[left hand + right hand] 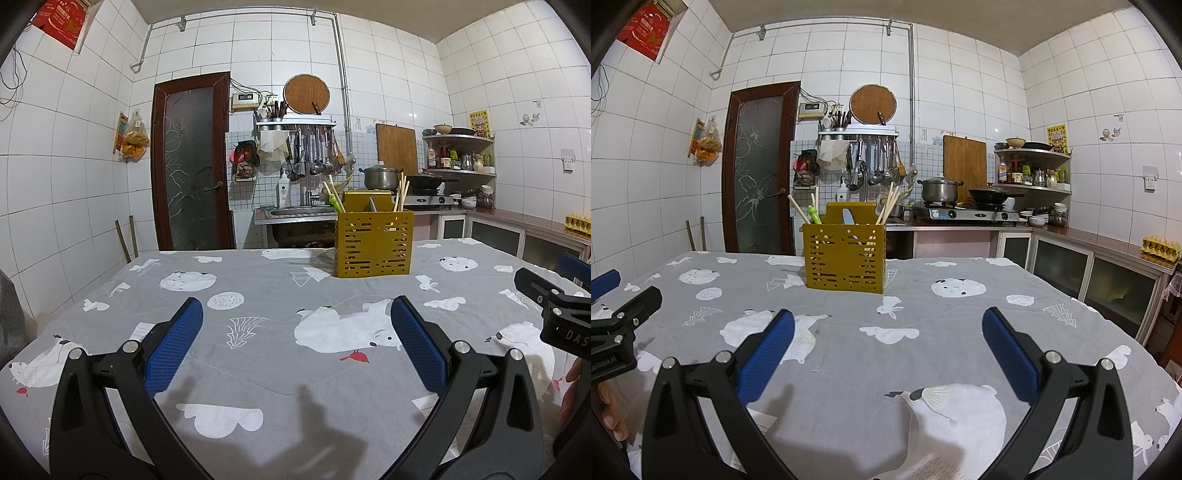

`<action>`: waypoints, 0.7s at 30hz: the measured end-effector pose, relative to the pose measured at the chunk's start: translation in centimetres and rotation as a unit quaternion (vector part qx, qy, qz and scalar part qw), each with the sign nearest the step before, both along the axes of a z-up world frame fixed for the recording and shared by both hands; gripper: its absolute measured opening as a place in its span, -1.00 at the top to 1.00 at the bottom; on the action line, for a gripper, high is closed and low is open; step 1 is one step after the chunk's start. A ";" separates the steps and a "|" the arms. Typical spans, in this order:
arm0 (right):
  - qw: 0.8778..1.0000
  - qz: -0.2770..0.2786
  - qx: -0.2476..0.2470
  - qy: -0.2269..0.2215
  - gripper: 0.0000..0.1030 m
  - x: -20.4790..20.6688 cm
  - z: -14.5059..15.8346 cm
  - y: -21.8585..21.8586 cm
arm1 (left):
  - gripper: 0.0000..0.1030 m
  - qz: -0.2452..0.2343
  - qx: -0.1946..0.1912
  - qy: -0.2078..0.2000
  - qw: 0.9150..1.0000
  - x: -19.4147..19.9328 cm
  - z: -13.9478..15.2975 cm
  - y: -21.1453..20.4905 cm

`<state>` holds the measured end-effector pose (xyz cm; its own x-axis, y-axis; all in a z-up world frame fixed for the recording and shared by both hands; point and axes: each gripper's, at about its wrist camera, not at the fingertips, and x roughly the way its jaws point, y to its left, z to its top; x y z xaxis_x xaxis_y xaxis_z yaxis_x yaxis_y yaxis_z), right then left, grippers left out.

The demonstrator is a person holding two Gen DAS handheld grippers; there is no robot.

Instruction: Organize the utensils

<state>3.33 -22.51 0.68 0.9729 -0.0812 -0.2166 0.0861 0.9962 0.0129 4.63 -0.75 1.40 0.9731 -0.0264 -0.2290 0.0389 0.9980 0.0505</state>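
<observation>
A mustard-yellow perforated utensil caddy point(373, 243) stands on the table toward the far side; it also shows in the right wrist view point(845, 256). Wooden chopsticks point(888, 206), a green-handled utensil point(813, 215) and a pale blue utensil point(847, 216) stick out of it. My left gripper point(295, 314) is open and empty, low over the cloth, well short of the caddy. My right gripper point(886, 325) is open and empty, to the right of the left one. Each gripper appears at the edge of the other's view.
The table carries a grey cloth point(258, 280) with white polar bear prints. Behind it are a sink point(295, 212), a stove with a pot point(940, 190) and a wok point(991, 195), a counter along the right wall point(1108, 254) and a brown door point(192, 162).
</observation>
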 end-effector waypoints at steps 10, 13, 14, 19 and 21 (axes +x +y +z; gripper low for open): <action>1.000 0.000 0.000 0.000 -0.93 0.0 0.0 -0.1 | -0.91 0.000 0.000 -0.001 1.000 0.0 0.1 0.0; 1.000 0.000 0.000 0.000 -0.93 0.0 0.0 0.0 | -0.91 0.001 0.002 -0.004 1.000 -0.1 0.2 0.0; 1.000 0.000 0.000 0.000 -0.93 0.0 0.0 0.0 | -0.91 0.001 0.002 -0.005 1.000 -0.2 0.3 0.0; 1.000 0.000 -0.001 0.000 -0.93 0.0 0.1 -0.1 | -0.91 0.003 0.003 -0.001 1.000 -0.1 0.3 -0.1; 1.000 0.000 -0.001 0.000 -0.93 0.0 0.1 -0.2 | -0.91 0.003 0.002 0.000 1.000 -0.1 0.3 0.0</action>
